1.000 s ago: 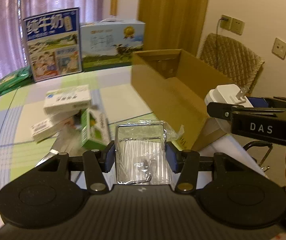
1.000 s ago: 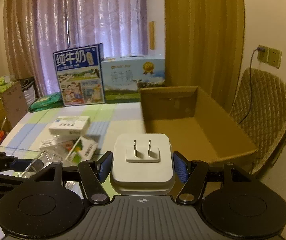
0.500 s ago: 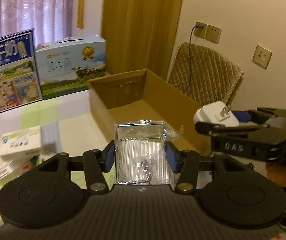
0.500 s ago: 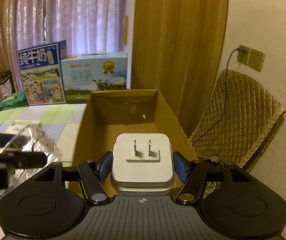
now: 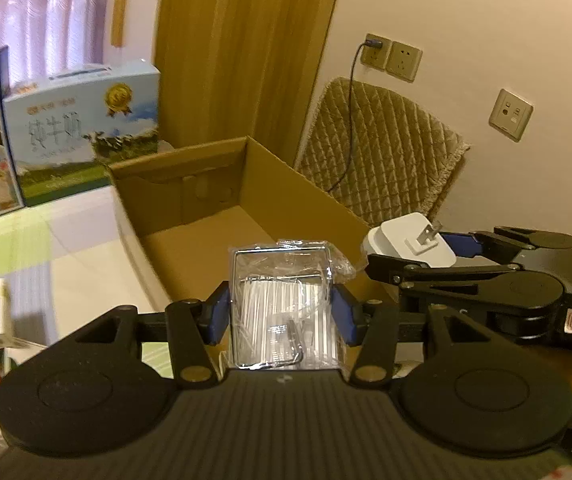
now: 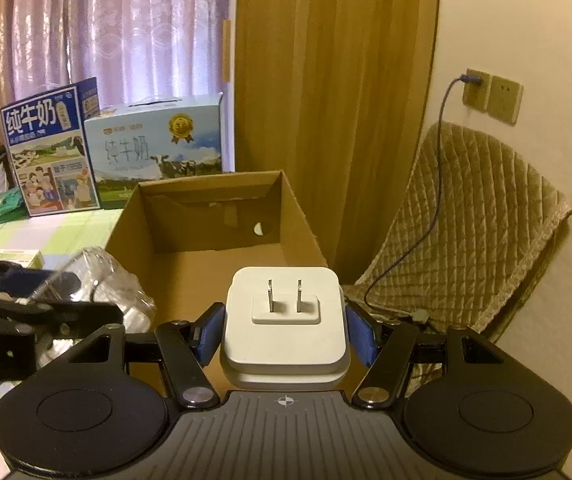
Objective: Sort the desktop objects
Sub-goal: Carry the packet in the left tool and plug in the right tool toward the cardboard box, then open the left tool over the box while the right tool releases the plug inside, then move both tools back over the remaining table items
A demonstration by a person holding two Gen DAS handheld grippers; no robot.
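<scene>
**Fingers loaded on both sides, held over the box**

Left gripper (image 5: 281,311): blue fingers (image 5: 217,317) pinching a clear plastic packet (image 5: 284,308) with a wire frame inside. Right gripper (image 6: 285,330): fingers (image 6: 209,334) clamped on a white plug adapter (image 6: 285,322), prongs facing forward. Both items sit above the near end of the open cardboard box (image 6: 214,236), adapter toward its right wall. Box stands on the desk (image 5: 66,240); milk cartons (image 6: 154,148) behind it, quilted chair (image 6: 470,216) to its right.
</scene>
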